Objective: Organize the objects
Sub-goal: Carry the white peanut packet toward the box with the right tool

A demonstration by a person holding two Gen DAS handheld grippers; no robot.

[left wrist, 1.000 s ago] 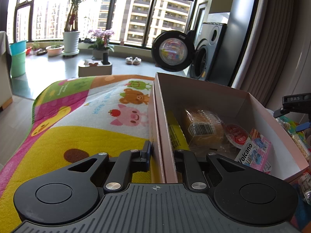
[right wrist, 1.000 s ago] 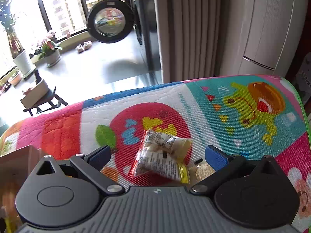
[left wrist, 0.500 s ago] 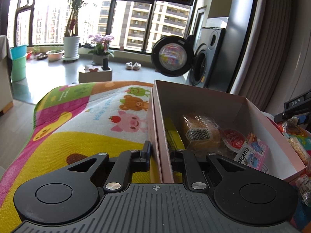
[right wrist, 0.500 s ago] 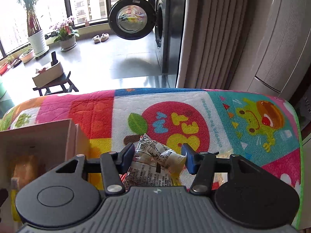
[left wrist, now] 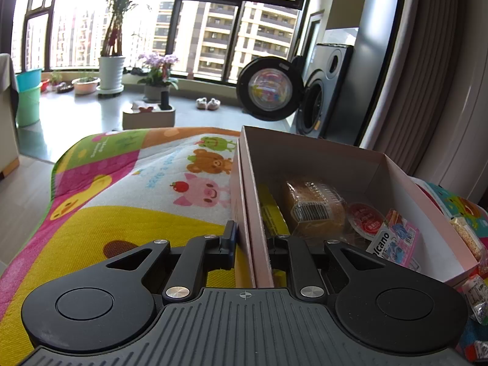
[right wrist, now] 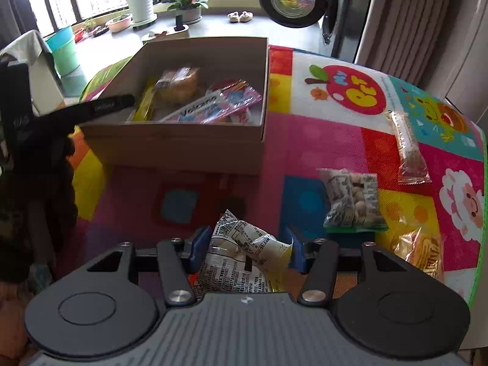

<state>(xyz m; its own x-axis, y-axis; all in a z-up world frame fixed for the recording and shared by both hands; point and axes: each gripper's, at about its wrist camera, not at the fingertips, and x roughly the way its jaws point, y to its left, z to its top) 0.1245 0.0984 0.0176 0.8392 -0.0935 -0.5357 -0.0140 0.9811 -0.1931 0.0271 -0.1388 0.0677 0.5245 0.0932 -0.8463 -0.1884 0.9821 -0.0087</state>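
1. Gripping a crinkly snack packet in my right gripper; blue pads pinch it from both sides, held above the play mat, short of the box.
2. Packet looks light and soft, air-puffed film with loose pieces inside; likely slippery and easy to crush; I judge a mid-body pinch safest, moderate squeeze only.
3. My left gripper is clamped on the box's near wall, one finger outside, one inside; thin card, stiff enough to steady, would buckle if yanked.
4. Box already holds a wrapped bread roll, a yellow bar, a Volcano pack.
5. Left on the mat: a nut bag, a long stick pack, a golden snack pack.
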